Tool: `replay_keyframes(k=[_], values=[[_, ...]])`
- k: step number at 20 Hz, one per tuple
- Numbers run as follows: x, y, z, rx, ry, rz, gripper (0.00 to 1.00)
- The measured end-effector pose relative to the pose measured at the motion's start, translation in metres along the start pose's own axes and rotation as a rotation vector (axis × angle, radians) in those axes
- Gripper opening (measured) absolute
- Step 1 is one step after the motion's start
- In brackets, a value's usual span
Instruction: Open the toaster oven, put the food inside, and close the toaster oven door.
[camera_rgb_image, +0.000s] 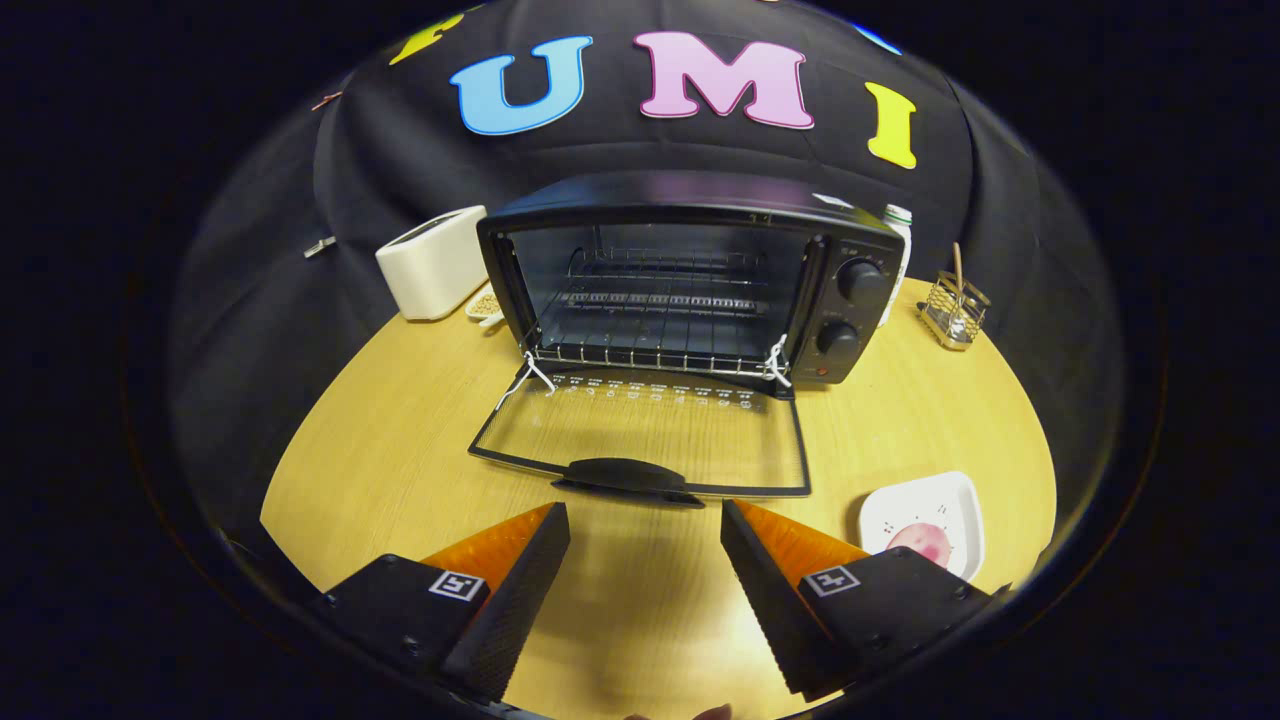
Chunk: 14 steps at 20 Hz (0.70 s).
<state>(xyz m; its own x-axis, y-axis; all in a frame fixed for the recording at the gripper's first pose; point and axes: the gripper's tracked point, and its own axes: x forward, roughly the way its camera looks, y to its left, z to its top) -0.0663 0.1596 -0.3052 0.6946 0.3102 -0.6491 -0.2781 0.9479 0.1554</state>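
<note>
White toaster at back of wooden table; small dish just beside it. White bottle and wire holder standing opposite.

**Surfaces in front of my gripper**

My gripper hangs open over bare counter, its fingers ribbed on the inner faces. The counter looks like pale wood grain, smooth with a soft sheen. The toaster oven has a glossy black shell, a wire metal rack, and a clear glass door lying flat. Near the counter's right front edge sits a glossy white plate. The toaster at the left back looks matt cream plastic.
</note>
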Motion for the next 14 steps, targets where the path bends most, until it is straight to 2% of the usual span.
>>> replay_keyframes(k=[4,7,14], values=[[-0.040,-0.054,0.001,0.008,0.028,0.023,1.00],[-0.058,-0.107,-0.017,0.026,0.134,0.016,0.99],[-0.062,-0.216,-0.054,0.060,0.336,0.003,0.99]])
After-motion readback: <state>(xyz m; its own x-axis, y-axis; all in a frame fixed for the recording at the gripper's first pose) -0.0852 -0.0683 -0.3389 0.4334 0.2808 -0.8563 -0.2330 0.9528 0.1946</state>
